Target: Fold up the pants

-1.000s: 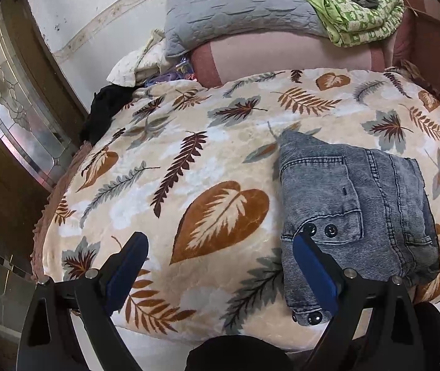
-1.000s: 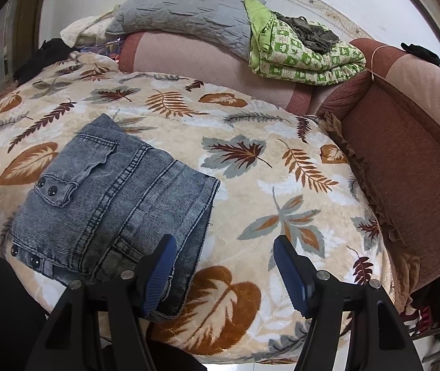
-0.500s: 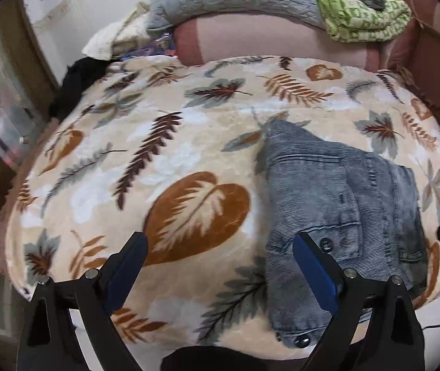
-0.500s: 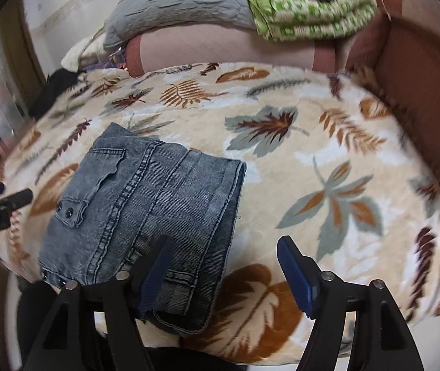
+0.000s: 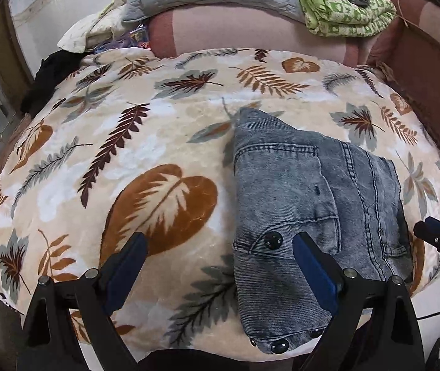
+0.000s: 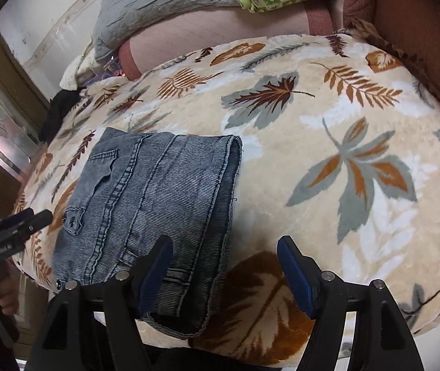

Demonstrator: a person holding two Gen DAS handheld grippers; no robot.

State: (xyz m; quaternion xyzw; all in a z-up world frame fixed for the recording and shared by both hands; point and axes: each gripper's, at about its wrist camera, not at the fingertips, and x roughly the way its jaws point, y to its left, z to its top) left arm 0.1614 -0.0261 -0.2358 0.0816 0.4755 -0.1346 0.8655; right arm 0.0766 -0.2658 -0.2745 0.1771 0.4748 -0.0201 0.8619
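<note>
Already the pants (image 5: pixel 309 204) lie as a compact, layered denim rectangle on the leaf-print blanket (image 5: pixel 145 142), toward its near edge at about five o'clock in the left wrist view and eight o'clock in the right wrist view, so the folding itself looks essentially finished. Both claws are spread wide and grip nothing: the left gripper (image 5: pixel 220 275) hovers over the packet's left border, the right gripper (image 6: pixel 224 273) over its right border. Judging by this, at most a final tidy or one more fold remains.
</note>
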